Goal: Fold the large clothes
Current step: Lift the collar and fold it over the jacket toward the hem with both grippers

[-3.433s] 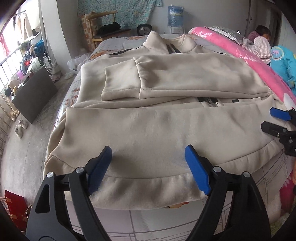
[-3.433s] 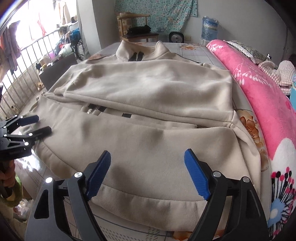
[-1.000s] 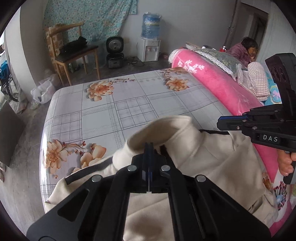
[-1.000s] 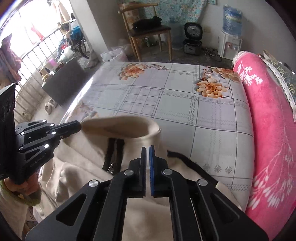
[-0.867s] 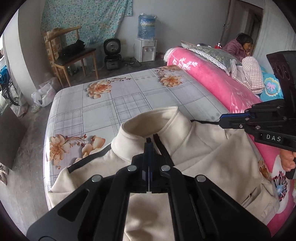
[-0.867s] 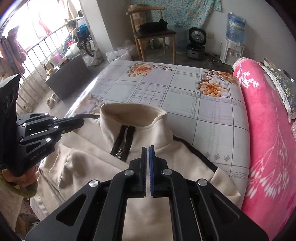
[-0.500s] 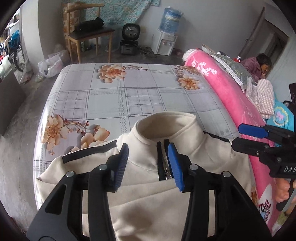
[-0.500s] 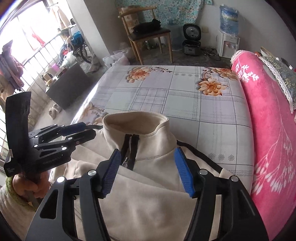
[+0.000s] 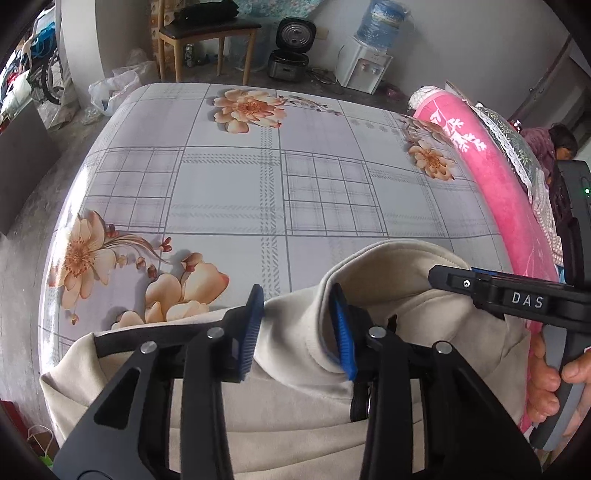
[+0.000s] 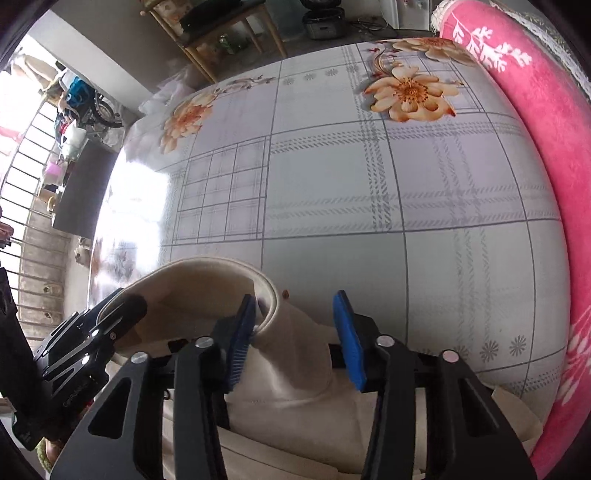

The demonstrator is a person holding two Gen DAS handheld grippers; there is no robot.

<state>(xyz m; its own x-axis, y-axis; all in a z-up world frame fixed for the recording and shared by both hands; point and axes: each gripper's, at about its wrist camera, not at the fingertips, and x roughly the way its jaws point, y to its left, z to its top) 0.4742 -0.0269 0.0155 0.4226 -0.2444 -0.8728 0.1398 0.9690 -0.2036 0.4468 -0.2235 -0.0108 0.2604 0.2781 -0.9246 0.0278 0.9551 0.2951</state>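
A beige zip-up sweatshirt [image 9: 295, 398] lies folded on the bed, its stand-up collar [image 9: 391, 266] toward the far end. My left gripper [image 9: 297, 332] is open, its blue pads straddling the left side of the collar. In the right wrist view the sweatshirt [image 10: 295, 387] fills the bottom, and my right gripper [image 10: 295, 336] is open astride the right side of the collar [image 10: 207, 277]. Each gripper shows in the other's view: the right one [image 9: 517, 299] at the collar's right, the left one [image 10: 88, 332] at its left.
The bed [image 9: 229, 192] has a grey checked sheet with orange flowers. A rolled pink blanket [image 9: 491, 184] runs along its right side, with a person [image 9: 554, 140] beyond it. A wooden chair [image 9: 207, 33], rice cooker [image 9: 291, 48] and water dispenser [image 9: 365, 62] stand past the bed's far end.
Both grippers carried the hem up to the collar, opened and let go. In the last half second both moved forward and down, so their pads now straddle the collar's sides.
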